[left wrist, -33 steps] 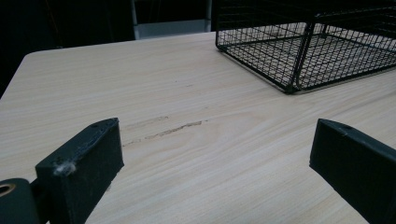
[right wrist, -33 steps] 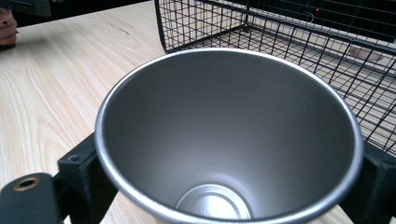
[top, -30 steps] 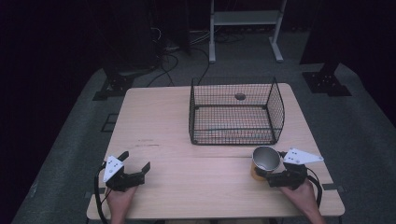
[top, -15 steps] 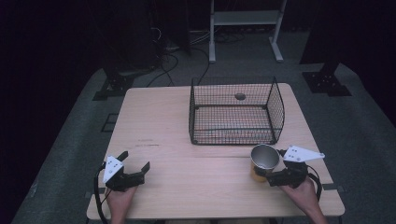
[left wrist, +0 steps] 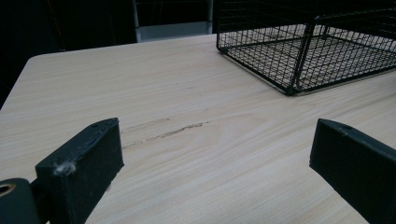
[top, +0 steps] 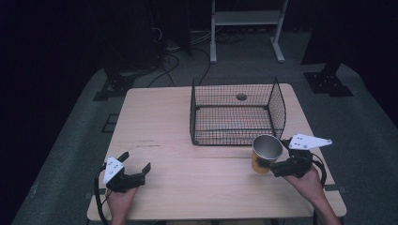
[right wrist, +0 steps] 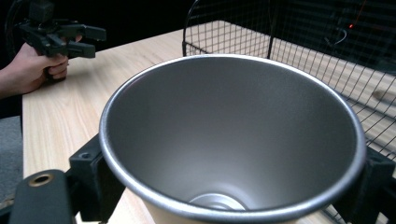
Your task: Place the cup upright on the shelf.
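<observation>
A metal cup (top: pixel 266 151) with a tan outside and a silver inside hangs just above the wooden table (top: pixel 159 122), by the front right corner of the black wire basket (top: pixel 195 117). My right gripper (top: pixel 262 165) is shut on the cup's lower wall. In the right gripper view the cup's open mouth (right wrist: pixel 233 140) sits between the two jaws of the right gripper (right wrist: pixel 229 186). My left gripper (top: pixel 136 161) rests at the table's front left, open, with bare tabletop between the jaws of the left gripper (left wrist: pixel 215 158). The left gripper (right wrist: pixel 70 37) and its hand also appear far off.
The basket (left wrist: pixel 299 51) looks empty; a small round hole in the table (top: pixel 241 97) shows through its far side. The basket's wire wall (right wrist: pixel 224 28) stands close behind the cup. Dark floor, cables and a white metal frame (top: pixel 244 18) lie beyond the far edge.
The right gripper has lifted the cup off the table, a little toward the basket. The left gripper has stayed where it was.
</observation>
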Motion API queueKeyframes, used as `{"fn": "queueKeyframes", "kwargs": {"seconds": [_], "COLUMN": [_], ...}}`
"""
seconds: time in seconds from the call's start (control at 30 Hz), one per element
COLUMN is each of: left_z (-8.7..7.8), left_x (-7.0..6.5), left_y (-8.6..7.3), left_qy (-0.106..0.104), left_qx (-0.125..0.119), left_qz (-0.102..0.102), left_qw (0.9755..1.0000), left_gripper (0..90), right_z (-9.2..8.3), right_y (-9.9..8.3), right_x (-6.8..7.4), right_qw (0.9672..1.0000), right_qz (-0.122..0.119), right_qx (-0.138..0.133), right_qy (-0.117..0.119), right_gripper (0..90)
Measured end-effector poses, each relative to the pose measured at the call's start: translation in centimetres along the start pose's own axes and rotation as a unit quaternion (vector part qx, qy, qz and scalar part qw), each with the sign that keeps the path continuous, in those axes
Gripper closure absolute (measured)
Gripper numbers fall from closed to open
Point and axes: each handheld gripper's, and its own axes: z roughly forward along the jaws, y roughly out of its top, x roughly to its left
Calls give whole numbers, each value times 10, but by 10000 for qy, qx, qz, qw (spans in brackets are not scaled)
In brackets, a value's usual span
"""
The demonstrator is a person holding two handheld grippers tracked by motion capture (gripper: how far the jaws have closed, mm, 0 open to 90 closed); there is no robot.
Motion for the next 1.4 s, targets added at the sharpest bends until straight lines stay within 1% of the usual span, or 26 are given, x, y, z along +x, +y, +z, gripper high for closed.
{"fn": "queueKeyframes", "kwargs": {"seconds": [0.1, 0.17, 0.4, 0.47, 0.57, 0.83, 0.93, 1.0, 1.1, 1.23, 1.3, 1.4], "left_z": [0, 0, 0, 0, 1, 1, 1, 1, 1, 0, 0, 1], "left_x": [0, 0, -1, -1, -2, -2, -3, -3, -2, -1, -1, -1], "left_y": [0, 0, 0, 0, 0, 0, 0, 0, 0, 0, 0, 0], "left_qy": [3, 3, -15, -14, -10, -19, -33, -35, -26, -25, -31, -25], "left_qx": [-1, 6, 8, 13, 33, 34, 24, 29, 30, 12, 14, 33], "left_qz": [-7, -7, 11, 8, 27, 20, 34, 39, 15, -52, -53, -32], "left_qw": [10000, 10000, 10000, 10000, 10000, 10000, 10000, 10000, 10000, 10000, 10000, 10000], "left_gripper": [19, 19, 19, 19, 19, 19, 19, 19, 19, 19, 19, 19], "right_z": [-2, -3, -5, -6, -5, -2, 2, 5, 8, 10, 11, 13], "right_y": [8, 14, 30, 35, 41, 58, 63, 66, 70, 76, 79, 84], "right_x": [-3, -7, -18, -20, -22, -26, -32, -34, -38, -42, -43, -45], "right_qw": [10000, 9999, 9998, 9998, 9999, 9996, 9996, 9996, 9996, 9997, 9997, 9997], "right_qz": [-33, 4, 23, -2, -68, -232, -136, -107, -75, -95, -119, -138], "right_qx": [-5, -26, -84, -72, 4, 96, 94, 106, 115, 149, 114, 153], "right_qy": [51, 117, 200, 181, 89, 111, 224, 241, 243, 166, 156, 147], "right_gripper": [128, 128, 128, 128, 128, 128, 127, 127, 127, 127, 128, 128]}}
